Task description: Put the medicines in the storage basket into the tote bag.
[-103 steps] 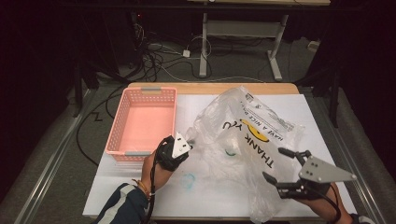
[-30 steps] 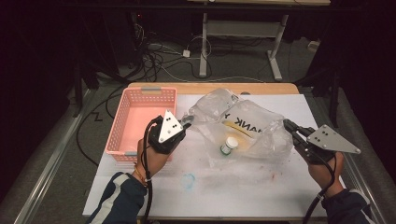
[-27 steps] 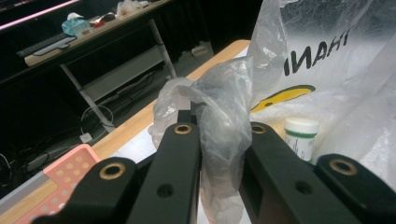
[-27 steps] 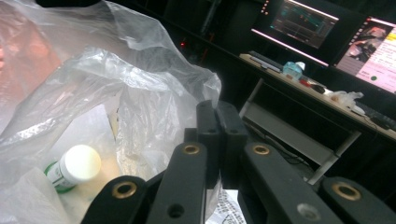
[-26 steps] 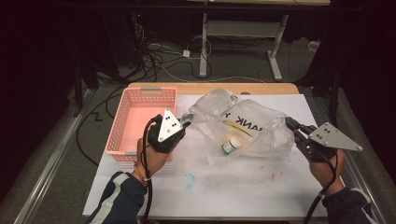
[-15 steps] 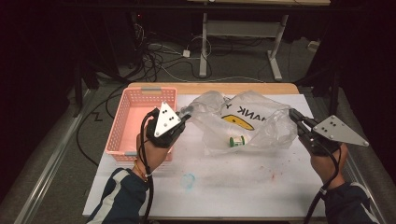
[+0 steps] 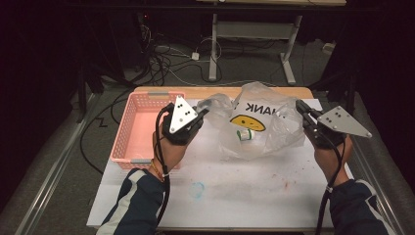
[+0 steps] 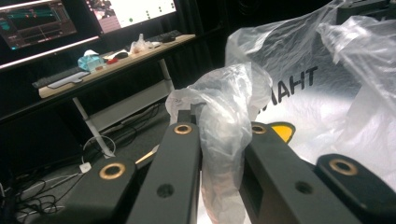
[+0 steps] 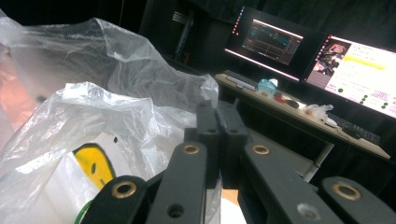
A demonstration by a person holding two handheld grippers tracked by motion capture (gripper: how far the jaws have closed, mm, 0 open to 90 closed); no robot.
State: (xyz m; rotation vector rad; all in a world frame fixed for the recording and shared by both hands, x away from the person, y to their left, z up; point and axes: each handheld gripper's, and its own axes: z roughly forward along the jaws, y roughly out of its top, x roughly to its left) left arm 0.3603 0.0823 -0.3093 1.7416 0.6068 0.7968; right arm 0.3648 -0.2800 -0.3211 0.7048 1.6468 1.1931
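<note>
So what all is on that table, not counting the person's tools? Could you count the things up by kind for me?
Plastic bag: 1, clear, printed with a yellow smiley face
Small bottle: 1, white with a green cap, lying inside the bag
Pink basket: 1, nothing visible in it
Total: 3

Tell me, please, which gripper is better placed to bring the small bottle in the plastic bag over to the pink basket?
Probably left. The left gripper, shut on the plastic bag handle, sits right beside the pink basket. The right gripper holds the bag's far side, across the small bottle from the basket.
</note>
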